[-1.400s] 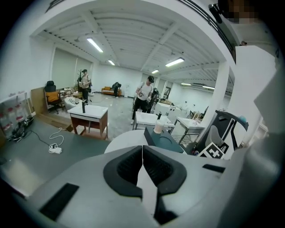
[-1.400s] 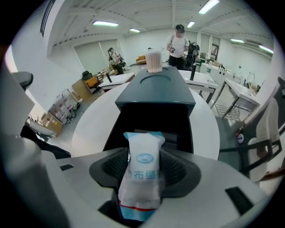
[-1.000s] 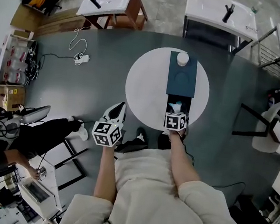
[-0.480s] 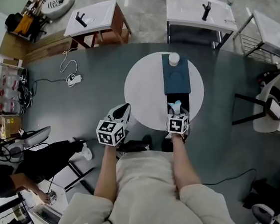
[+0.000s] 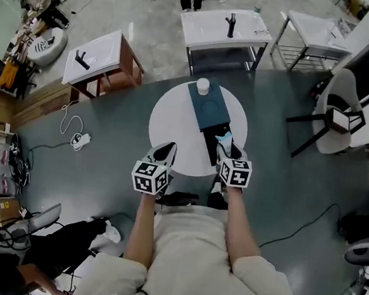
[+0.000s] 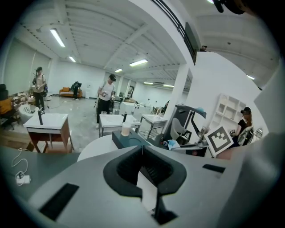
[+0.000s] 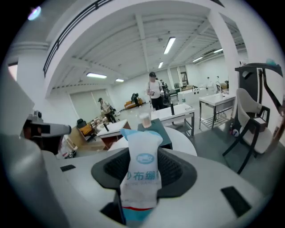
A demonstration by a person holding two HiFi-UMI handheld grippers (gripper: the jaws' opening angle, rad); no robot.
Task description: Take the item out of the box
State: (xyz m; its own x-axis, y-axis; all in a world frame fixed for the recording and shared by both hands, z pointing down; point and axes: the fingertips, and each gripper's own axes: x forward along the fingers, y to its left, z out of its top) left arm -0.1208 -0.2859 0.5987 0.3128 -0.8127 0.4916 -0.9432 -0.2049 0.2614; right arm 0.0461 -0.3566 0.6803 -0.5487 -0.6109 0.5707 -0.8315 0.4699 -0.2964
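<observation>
Right gripper view: right gripper (image 7: 142,168) fingers clamp the packet (image 7: 143,156) over the box (image 5: 206,106); left gripper (image 6: 142,149) fingers meet.

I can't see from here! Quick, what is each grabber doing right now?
Left gripper: closed, holding nothing.
Right gripper: closed on a white and blue packet.

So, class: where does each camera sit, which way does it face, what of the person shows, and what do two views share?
Head view: on the head, facing steeply down at the round table; torso, forearms, left gripper and right gripper show.
Left gripper view: on that gripper, facing across the table along its shut, empty jaws.
Right gripper view: on that gripper, facing along jaws shut on a packet.
Shared: both gripper views show the dark box and cup.
</observation>
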